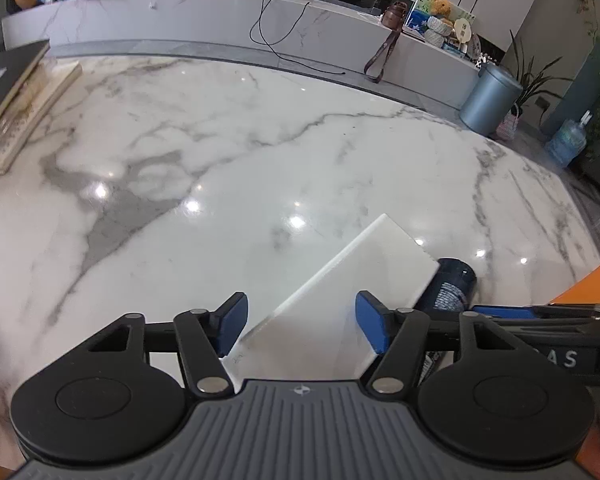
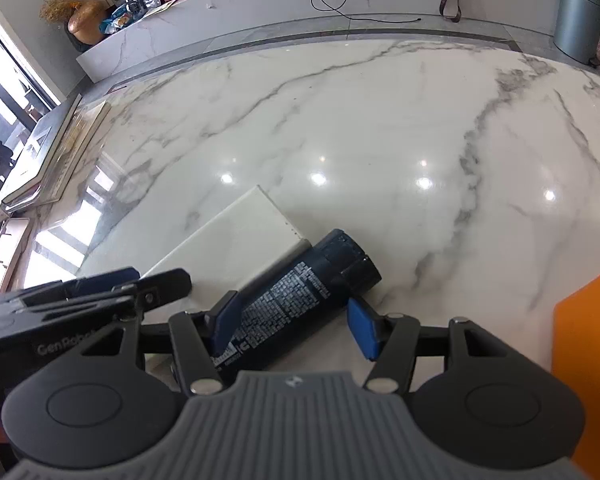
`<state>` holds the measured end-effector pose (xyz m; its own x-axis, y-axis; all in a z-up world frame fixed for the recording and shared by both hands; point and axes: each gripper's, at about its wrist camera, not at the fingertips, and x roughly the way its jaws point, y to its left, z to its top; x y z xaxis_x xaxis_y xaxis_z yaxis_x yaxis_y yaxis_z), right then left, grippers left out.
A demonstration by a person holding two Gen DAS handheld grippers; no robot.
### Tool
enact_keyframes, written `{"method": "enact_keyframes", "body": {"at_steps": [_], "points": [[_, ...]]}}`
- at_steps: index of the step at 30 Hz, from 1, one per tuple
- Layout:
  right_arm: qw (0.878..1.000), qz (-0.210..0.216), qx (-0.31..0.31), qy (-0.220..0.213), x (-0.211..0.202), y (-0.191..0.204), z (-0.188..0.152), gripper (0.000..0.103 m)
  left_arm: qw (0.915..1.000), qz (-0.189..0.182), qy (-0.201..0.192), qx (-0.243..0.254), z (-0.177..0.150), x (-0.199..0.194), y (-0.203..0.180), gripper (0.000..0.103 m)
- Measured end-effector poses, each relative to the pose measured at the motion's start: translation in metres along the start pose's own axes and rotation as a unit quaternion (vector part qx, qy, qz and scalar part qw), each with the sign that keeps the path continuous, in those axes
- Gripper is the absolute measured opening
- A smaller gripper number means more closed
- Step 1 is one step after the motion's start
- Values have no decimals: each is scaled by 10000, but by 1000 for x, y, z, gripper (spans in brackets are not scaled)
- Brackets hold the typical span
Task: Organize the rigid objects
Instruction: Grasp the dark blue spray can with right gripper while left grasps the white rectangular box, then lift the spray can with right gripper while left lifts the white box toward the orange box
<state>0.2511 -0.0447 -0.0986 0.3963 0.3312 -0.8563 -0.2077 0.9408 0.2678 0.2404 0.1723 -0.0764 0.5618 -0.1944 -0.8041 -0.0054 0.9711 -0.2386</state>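
A: Left gripper (image 1: pixel 301 322): jaws partway open, straddling the near end of the white box (image 1: pixel 342 300). Right pad looks to be touching the box's edge, left pad a sliver short of it. Firm grip or not: cannot tell.

B: Right gripper (image 2: pixel 294 322): also half open, set around the lower body of the dark blue can (image 2: pixel 296 300). Left pad looks against the printed label; right pad apart from the can, a clear gap showing. Not clamped yet.

A: Can lying on its side, touching the right-hand long edge of the box, cap end pointing away. Both flat on the marble table (image 1: pixel 228 152).

B: Right of the box, past the can, at the table's near right edge: an orange board (image 2: pixel 588 360). Far left of the box, at the table's left edge: a stack of books (image 1: pixel 18 108). Well apart from the box, both of them.

A: Progress, judging by the layout: early. Nothing lifted, nothing visibly sorted into a place. Box and can untidily angled across the table.

B: Left to do, probably: finish closing on each item, lift, carry to wherever meant to go, set down neatly. Destination not evident from here.

A: Worth watching: round can, likely to roll if pinched off-centre.
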Motion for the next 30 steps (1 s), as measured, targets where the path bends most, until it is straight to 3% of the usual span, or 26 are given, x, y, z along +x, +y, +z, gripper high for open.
{"method": "enact_keyframes", "body": {"at_steps": [5,6,10,13,18,21,25,30], "points": [[9994,-105,-302,-95,-10,1,1,32,9995,-220,175,122,-8,-5,-5,72],[9991,-151,-379,-79,-12,1,2,31,9992,-264,221,190,-9,-6,-8,73],[9998,-92,-135,65,-12,-10,3,35,9980,-338,333,428,-15,-7,-21,78],[9998,18,129,167,-8,-13,-1,44,9971,-207,318,666,-17,-7,-29,85],[9995,-3,64,300,0,-6,-8,50,9912,276,556,1168,-27,4,-45,86],[9993,-58,-121,342,-2,-6,-8,48,9893,415,582,1269,-30,6,-47,87],[9967,-366,-598,411,-7,-8,-12,45,9889,496,554,1290,-31,8,-47,103],[9910,-590,-1054,574,-9,-17,-24,43,9887,639,719,1149,-29,15,-41,103]]}}
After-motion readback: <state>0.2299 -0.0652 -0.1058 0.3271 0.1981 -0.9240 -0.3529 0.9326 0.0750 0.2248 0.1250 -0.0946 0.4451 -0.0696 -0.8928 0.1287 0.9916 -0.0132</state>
